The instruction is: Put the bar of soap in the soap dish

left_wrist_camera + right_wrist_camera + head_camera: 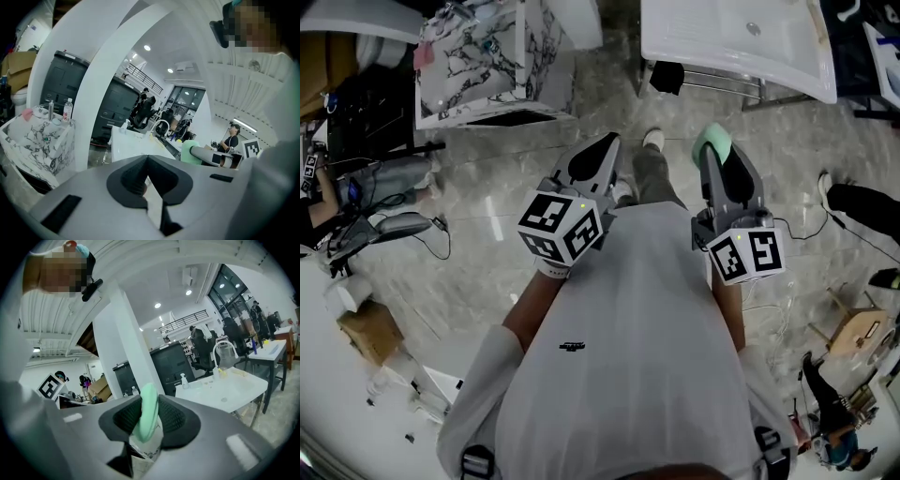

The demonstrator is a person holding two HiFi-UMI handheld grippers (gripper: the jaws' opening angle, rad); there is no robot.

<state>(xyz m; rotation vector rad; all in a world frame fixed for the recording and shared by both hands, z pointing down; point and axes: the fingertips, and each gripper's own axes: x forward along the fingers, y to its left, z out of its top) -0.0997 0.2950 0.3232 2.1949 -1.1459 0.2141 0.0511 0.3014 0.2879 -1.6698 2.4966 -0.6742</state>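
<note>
A mint green bar of soap [713, 142] stands on edge between the pads of my right gripper [719, 153], which is shut on it and held out in front of the person's body. In the right gripper view the soap [149, 414] rises between the two ribbed black pads. My left gripper [602, 150] is level with it to the left, its jaws closed together with nothing between them; in the left gripper view the pads [136, 176] meet at a point. I cannot make out a soap dish in any view.
A marbled basin unit [483, 61] stands ahead to the left and a white basin top [741, 37] ahead to the right, with glossy stone floor between. A cardboard box [370, 328] and cables lie at the left. Another person's leg [862, 202] shows at the right edge.
</note>
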